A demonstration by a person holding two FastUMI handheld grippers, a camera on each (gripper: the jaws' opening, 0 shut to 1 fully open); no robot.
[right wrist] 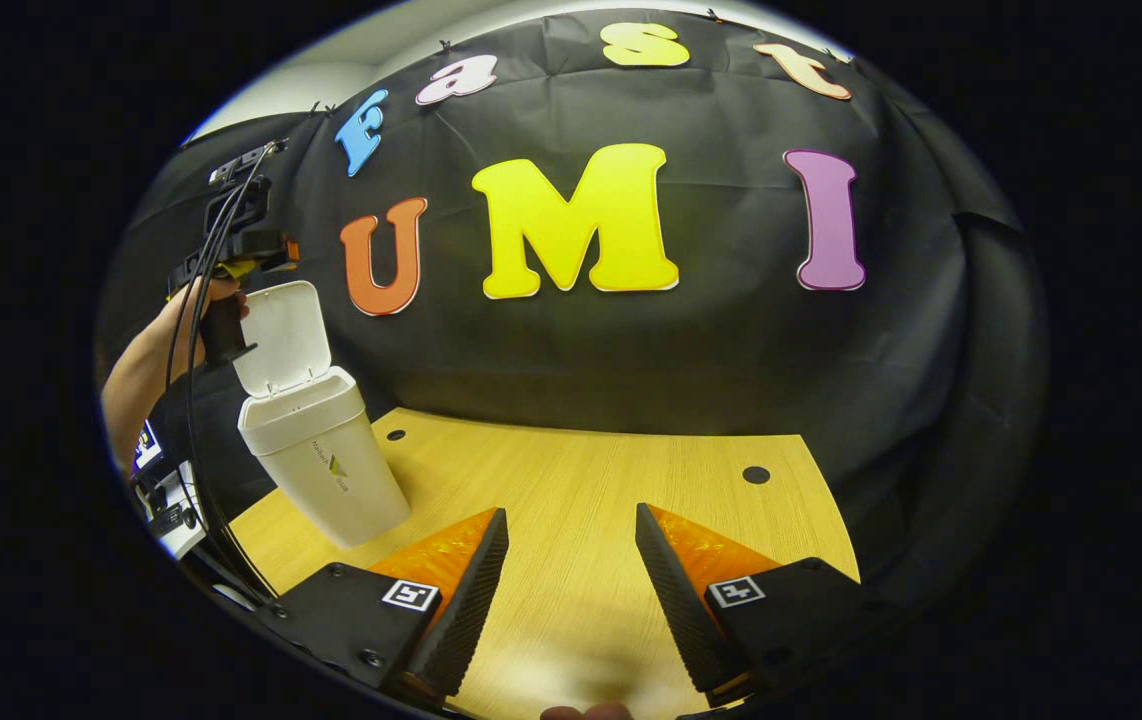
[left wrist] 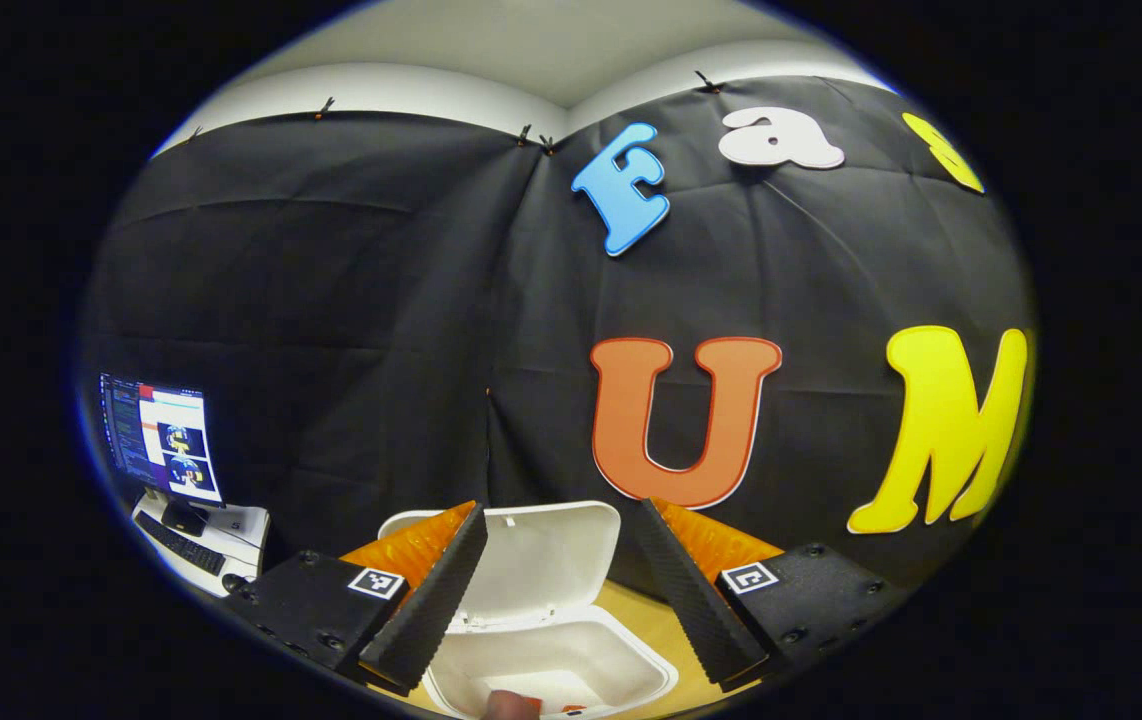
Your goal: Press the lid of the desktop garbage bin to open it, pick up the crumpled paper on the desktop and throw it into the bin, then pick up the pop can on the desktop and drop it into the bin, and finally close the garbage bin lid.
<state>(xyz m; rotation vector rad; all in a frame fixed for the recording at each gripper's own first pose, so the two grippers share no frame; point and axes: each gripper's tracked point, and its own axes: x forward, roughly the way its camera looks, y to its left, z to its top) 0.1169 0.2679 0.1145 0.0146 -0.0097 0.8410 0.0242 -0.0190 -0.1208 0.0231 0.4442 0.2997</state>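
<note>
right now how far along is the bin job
The bin stands with its lid up, so opening is done. The desktop shows no paper or can; something small lies inside the bin, unclear what. The left gripper hangs open above it and the right gripper is open, empty. Closing the lid remains.

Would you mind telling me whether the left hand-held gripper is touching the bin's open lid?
Apart. The left gripper view shows the open left hand-held gripper above the bin, the lid standing behind its fingers.
</note>
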